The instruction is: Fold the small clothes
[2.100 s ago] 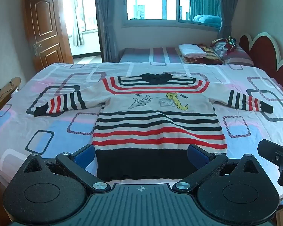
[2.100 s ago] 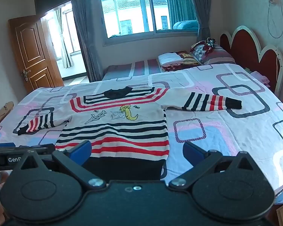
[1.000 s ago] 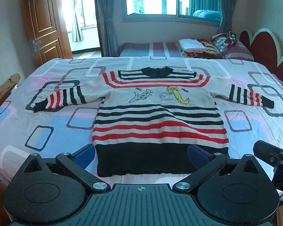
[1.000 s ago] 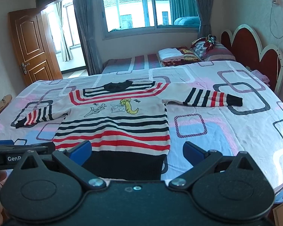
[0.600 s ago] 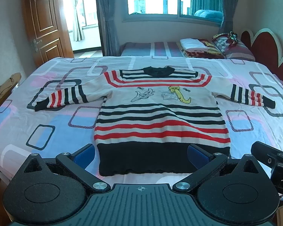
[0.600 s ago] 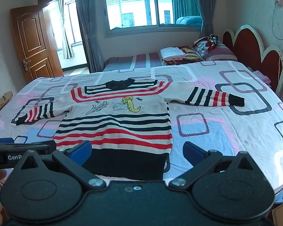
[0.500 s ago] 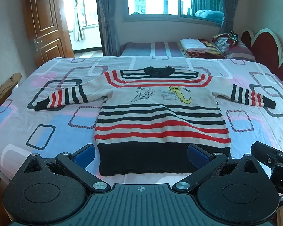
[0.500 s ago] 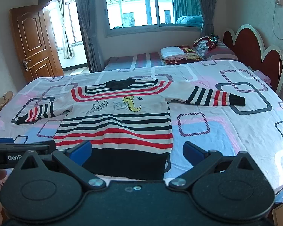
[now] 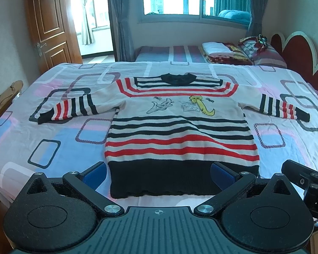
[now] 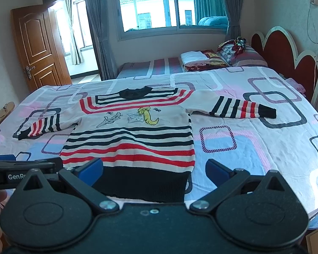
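A small striped sweater (image 9: 180, 124) (image 10: 133, 135), cream with red and black bands and a black hem, lies flat and face up on the bed, both sleeves spread sideways. My left gripper (image 9: 159, 172) hovers open just before the black hem, its blue pads (image 9: 95, 172) wide apart and empty. Open as well, my right gripper (image 10: 154, 169) hangs over the hem's right corner with nothing between its fingers. The left sleeve cuff (image 9: 45, 118) and the right sleeve cuff (image 10: 267, 112) rest on the sheet.
The bed sheet (image 9: 53, 144) has a pattern of pink, blue and grey rectangles. Folded bedding and pillows (image 10: 203, 60) are stacked on a second bed by the window. A red headboard (image 10: 286, 57) stands at right, a wooden door (image 9: 50, 27) at left. The other gripper (image 9: 307, 182) shows at the right edge.
Both grippers have edged slightly forward and upward toward the sweater's hem. The sweater has not moved and both stay open.
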The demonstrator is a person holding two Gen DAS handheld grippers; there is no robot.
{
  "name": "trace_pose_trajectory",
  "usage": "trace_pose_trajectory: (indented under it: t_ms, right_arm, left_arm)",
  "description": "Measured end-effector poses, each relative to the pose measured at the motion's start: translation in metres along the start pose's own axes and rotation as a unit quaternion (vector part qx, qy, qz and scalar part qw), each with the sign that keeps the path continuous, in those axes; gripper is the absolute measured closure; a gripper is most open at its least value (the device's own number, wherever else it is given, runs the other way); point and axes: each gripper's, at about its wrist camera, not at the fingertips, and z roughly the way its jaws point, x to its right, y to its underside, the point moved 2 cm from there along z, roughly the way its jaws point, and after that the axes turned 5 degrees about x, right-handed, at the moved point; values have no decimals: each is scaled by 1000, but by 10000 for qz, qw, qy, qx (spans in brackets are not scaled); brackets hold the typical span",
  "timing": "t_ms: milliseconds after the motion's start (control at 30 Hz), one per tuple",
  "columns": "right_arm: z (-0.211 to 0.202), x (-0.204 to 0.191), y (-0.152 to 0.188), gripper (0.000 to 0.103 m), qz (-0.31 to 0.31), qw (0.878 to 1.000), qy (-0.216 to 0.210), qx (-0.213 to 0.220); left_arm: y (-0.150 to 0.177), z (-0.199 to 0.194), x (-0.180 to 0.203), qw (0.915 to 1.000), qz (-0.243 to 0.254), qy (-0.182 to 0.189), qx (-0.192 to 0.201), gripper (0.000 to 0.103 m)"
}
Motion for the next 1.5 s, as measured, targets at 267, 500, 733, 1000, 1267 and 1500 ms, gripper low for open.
trace_pose_trajectory:
  t_ms: [267, 500, 733, 1000, 1267, 1500]
  right_arm:
    - [8, -1, 0, 1, 31, 10000, 23, -47]
    - [18, 0, -3, 1, 61, 9999, 88, -86]
    - [34, -1, -8, 1, 99, 9997, 151, -135]
    - [62, 8, -15, 1, 110, 9988, 470, -65]
    - [112, 26, -28, 1, 199, 9951, 962, 69]
    - [155, 47, -41, 6, 489, 9900, 1323, 60]
  left_arm:
    - [-2, 9, -1, 9999, -96, 112, -87, 0]
    - [-9, 22, -1, 9996, -71, 161, -198, 0]
    - [-20, 43, 0, 9997, 4, 167, -178, 0]
    - [-38, 90, 5, 9993, 163, 221, -238, 0]
    - [-71, 156, 10, 9977, 316, 557, -199, 0]
    - [-95, 214, 15, 9952, 273, 872, -345, 0]
